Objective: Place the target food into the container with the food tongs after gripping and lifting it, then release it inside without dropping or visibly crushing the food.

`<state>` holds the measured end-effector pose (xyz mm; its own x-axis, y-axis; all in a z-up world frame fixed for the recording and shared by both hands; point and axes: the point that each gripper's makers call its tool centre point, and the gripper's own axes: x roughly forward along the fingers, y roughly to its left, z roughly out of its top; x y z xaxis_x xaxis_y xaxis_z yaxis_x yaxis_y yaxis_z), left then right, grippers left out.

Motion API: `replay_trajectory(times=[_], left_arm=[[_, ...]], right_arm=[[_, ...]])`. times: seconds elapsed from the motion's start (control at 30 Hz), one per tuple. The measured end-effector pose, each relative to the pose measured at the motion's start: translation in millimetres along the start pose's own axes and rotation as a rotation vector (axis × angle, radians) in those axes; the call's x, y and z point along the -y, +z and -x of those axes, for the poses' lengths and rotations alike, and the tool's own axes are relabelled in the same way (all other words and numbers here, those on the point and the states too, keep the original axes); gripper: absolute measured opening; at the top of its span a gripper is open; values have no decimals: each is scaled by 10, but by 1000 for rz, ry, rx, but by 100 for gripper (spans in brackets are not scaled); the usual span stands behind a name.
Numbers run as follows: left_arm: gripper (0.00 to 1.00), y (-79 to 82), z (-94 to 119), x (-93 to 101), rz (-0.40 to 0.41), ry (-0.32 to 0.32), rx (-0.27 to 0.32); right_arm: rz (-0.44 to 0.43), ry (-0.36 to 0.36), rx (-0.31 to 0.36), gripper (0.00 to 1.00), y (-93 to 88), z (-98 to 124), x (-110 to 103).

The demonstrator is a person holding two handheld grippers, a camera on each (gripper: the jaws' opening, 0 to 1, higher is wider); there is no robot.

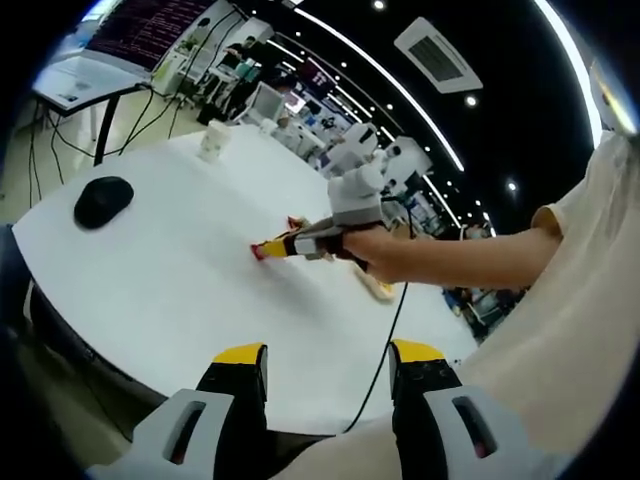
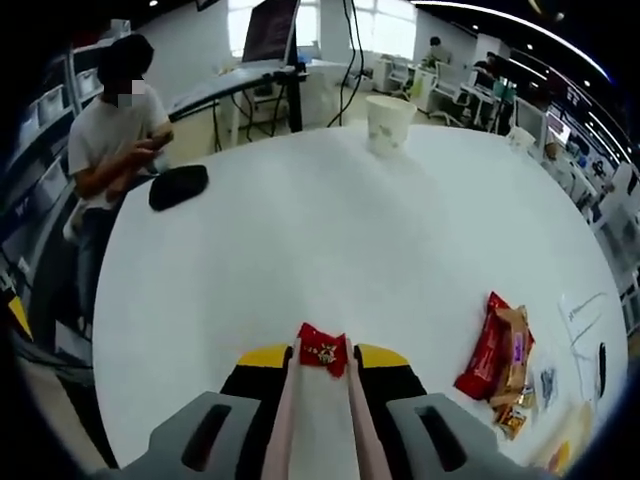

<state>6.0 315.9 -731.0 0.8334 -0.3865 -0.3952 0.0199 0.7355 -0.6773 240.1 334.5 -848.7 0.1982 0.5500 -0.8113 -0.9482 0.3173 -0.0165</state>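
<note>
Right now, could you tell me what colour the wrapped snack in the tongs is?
Red wrapped snack, clearest in the right gripper view.

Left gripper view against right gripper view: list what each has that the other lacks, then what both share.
Left gripper view alone: the right gripper seen from outside, in a person's hand, and the open left gripper.
Right gripper view alone: pink tongs pinching a red wrapped candy, snack packets, a seated person.
Both: the white table, black object, white cup.

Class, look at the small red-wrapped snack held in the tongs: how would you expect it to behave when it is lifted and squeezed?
The red-wrapped snack looks small and probably light. Its crinkled, glossy wrapper may slip between the pink tongs. It may well crush under a firm squeeze.
</note>
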Motion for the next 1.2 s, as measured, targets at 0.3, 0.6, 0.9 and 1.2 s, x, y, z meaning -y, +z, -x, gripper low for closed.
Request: replay_trajectory(times=[0.3,0.6,0.9,1.2], left_arm=[[48,9,28,-27,4,5,7],[47,20,12,0,1,-2,5],[46,16,12,5,2,-4,2],[46,33,-29,55,-11,-19,-4]], right_arm=[[39,45,-18,20,-2,31,-54],[-6,115,-31,20,-82,74,-118],[-46,132,-16,19,-98,138,-104],[-73,152,-12,17,-98,237,-97]])
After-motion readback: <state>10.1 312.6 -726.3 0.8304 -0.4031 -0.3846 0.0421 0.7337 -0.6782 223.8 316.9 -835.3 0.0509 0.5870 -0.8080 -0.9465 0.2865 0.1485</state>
